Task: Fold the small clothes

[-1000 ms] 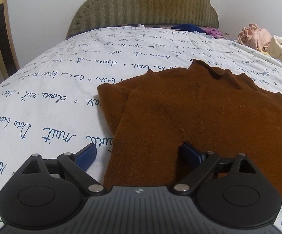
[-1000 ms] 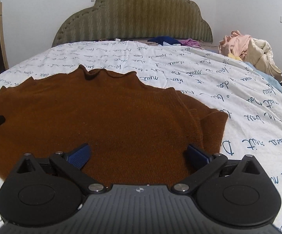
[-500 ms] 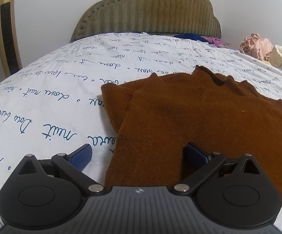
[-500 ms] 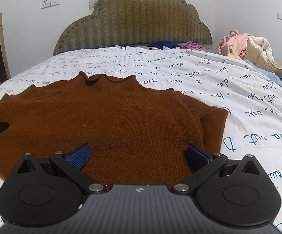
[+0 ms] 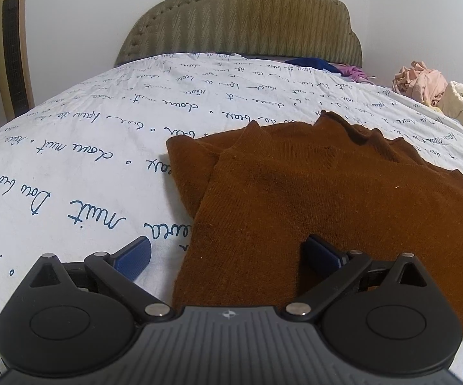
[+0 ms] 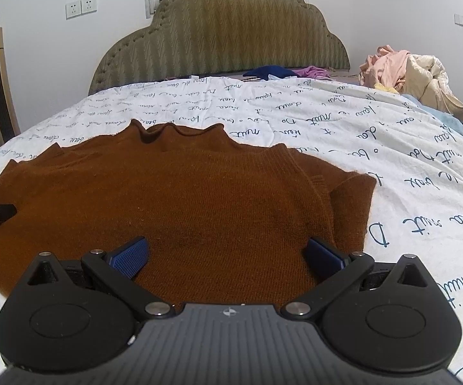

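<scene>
Above the brown sweater (image 6: 183,199) on the bed (image 5: 71,160), the left gripper (image 5: 228,253) and right gripper (image 6: 228,250) are held level, jaws spread wide, nothing gripped.

sweater (image 5: 343,211): 1 | claws: 2 (left claw (image 5: 228,255), right claw (image 6: 226,253)) | headboard (image 6: 222,41): 1

You face an olive padded headboard (image 6: 218,32) with a scalloped top, set against a plain white wall (image 6: 391,0); the bed's white sheet (image 5: 103,147) printed with blue handwriting spreads out in front of it. Left of the headboard stands a gold tower fan (image 5: 12,41), with two wall sockets (image 6: 80,7) above, and right of it lies a heap of pink and cream bedding (image 6: 408,73)
</scene>
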`<state>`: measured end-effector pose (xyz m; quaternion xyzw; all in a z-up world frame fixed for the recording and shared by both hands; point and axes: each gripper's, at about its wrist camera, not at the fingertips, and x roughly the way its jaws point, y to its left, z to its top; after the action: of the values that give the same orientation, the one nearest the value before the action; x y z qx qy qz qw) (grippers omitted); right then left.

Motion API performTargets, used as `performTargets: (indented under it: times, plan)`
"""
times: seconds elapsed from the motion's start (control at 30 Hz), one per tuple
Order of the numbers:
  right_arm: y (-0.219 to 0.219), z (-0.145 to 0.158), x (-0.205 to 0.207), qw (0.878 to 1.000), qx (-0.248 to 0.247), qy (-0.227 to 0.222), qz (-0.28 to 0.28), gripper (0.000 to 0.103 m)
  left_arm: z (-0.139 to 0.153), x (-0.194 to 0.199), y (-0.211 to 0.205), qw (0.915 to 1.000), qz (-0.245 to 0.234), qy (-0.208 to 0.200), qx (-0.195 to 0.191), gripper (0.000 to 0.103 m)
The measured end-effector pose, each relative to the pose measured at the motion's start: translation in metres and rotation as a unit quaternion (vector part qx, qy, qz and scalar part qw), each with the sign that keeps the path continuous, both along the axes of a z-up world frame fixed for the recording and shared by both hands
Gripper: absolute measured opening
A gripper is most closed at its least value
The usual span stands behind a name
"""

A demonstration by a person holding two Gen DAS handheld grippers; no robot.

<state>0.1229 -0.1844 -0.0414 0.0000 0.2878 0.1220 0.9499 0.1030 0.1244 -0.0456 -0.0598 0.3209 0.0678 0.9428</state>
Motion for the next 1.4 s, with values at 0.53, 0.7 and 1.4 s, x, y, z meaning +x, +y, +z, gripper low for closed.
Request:
performTargets:
  times: [0.53,0.7,1.4]
  plan:
    - [0.0034,-0.0003,0.0007,1.000,-0.015,0.001,-0.001,0.103,0.0000,0.0001,0.0005,1.0000,0.000,0.000,0.000,0.103]
    - [0.0037,-0.0002,0.0007,1.000,-0.017,0.000,-0.002,0.103,0.0003,-0.0010,0.0011,1.0000,-0.003,-0.001,-0.004,0.103]
    - [0.0028,0.0004,-0.0023,1.000,-0.019,-0.005,-0.005,0.103,0.0010,-0.0028,0.0031,0.9999,-0.007,-0.003,-0.009,0.103]
